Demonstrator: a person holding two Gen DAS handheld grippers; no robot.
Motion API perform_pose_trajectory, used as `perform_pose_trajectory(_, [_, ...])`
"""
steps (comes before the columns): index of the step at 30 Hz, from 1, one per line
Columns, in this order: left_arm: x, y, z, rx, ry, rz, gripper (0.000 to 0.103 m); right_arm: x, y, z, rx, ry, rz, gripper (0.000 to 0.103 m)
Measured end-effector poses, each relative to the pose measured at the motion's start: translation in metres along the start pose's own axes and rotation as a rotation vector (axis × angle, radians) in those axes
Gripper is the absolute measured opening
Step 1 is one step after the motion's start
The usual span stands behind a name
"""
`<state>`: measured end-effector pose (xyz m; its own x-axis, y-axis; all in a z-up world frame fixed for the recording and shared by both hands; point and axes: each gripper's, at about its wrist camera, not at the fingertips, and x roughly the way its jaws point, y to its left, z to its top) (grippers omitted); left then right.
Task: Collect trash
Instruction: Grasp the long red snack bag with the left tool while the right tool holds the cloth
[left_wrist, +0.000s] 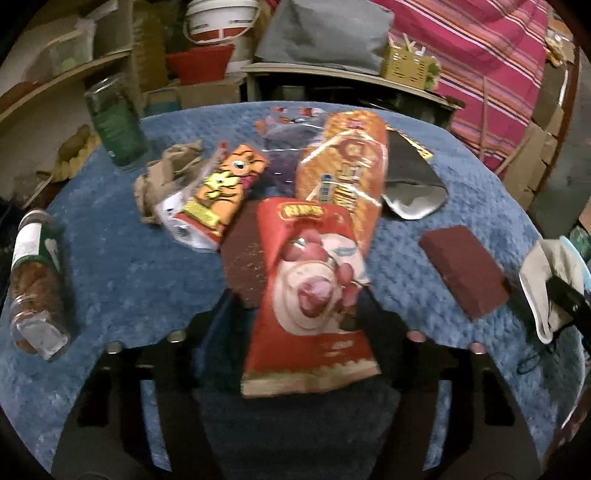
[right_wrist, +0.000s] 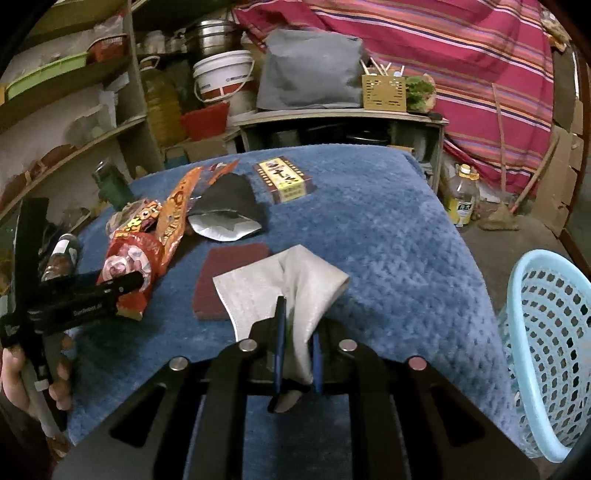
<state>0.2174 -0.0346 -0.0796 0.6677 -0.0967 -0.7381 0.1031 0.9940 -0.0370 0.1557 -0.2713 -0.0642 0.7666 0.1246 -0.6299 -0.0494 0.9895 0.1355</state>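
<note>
My left gripper (left_wrist: 301, 314) is shut on a red snack wrapper (left_wrist: 314, 291) and holds it over the blue blanket; both also show in the right wrist view (right_wrist: 127, 284), the wrapper (right_wrist: 129, 258) at far left. My right gripper (right_wrist: 297, 332) is shut on a white paper napkin (right_wrist: 280, 291), also visible in the left view (left_wrist: 546, 284). On the blanket lie an orange biscuit wrapper (left_wrist: 347, 162), a tiger-print wrapper (left_wrist: 225, 188), crumpled brown paper (left_wrist: 166, 177), a silver-lined black pouch (left_wrist: 410, 181) and a small yellow box (right_wrist: 284, 179). A light blue basket (right_wrist: 550, 350) stands right of the table.
A maroon scouring pad (left_wrist: 463, 269) lies on the blanket (right_wrist: 388, 240). A glass jar (left_wrist: 35, 280) lies on its side at the left edge and a green glass (left_wrist: 114, 122) stands behind it. Shelves (right_wrist: 74, 110), buckets and a striped cloth (right_wrist: 461, 55) fill the background.
</note>
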Motion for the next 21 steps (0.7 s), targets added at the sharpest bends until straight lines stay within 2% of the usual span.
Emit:
perform_pose_trajectory(2, [-0.002,-0.007,-0.001,0.036,-0.009,0.012,0.049,0.001,-0.002,-0.001,0.007,0.0,-0.001,0.012])
perform_pose_trajectory(6, [-0.006,-0.01,-0.002,0.051,-0.025,0.038,0.041,-0.002,-0.002,-0.001,0.002,-0.009,0.0,0.012])
perform_pose_trajectory(11, [-0.015,-0.003,-0.001,0.036,-0.045,0.016,0.026,-0.009,-0.001,0.0,-0.001,-0.032,0.0,0.012])
perform_pose_trajectory(14, [-0.024,-0.001,-0.001,0.034,-0.06,0.02,0.02,-0.014,-0.004,-0.001,0.002,-0.041,-0.001,0.012])
perform_pose_trajectory(18, [-0.035,0.007,-0.002,0.023,-0.076,0.013,0.018,-0.021,-0.008,-0.002,0.005,-0.06,-0.002,0.012])
perform_pose_trajectory(19, [-0.037,0.008,-0.001,0.021,-0.079,0.013,0.012,-0.023,-0.01,-0.002,0.01,-0.065,-0.001,0.012])
perform_pose_trajectory(21, [-0.043,0.011,-0.001,0.013,-0.09,0.018,0.011,-0.026,-0.014,-0.001,0.021,-0.072,0.006,0.012])
